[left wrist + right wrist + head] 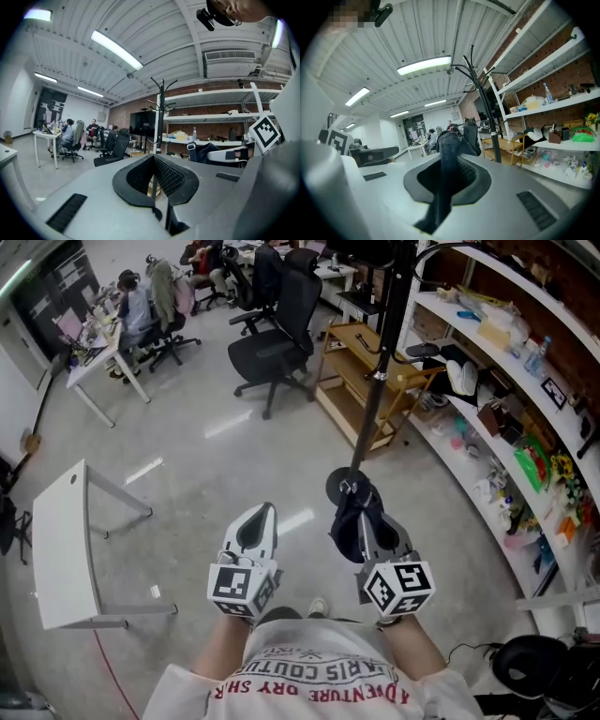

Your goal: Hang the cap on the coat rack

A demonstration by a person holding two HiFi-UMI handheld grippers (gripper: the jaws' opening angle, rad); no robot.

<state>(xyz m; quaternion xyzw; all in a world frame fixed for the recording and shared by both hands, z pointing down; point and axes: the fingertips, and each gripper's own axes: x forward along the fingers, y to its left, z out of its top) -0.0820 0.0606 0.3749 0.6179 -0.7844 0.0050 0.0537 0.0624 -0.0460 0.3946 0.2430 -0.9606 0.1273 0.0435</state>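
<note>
The hanging is not done yet. The cap (348, 521) is not on a hook: it sits between the jaws of the right gripper (367, 514). Carrying it the rest of the way and slipping it over a hook is, by my reading, all that is left.

The left gripper (266, 511) takes no part. Its jaws are closed together with nothing between them, and it is held out low in front of the person, level with the right gripper and just to that gripper's left. Its own view shows the coat rack (161, 117) straight ahead of its tips and well apart from them.

The right gripper's jaws are pinched narrow on a fold of the cap's dark fabric. The cloth runs up the middle of the pads and bunches beyond the tips, with the strap end trailing back toward the camera. This gripper also points forward and slightly up, the forearm extended from the waist.

The rack's round base (343, 485) lies on the floor just ahead of the right gripper's tips. The pole rises ahead and slightly to the right of them, and the curved hooks (467, 70) stand high above the jaws, so the arm likely has to lift a good way before the cap can reach one.
</note>
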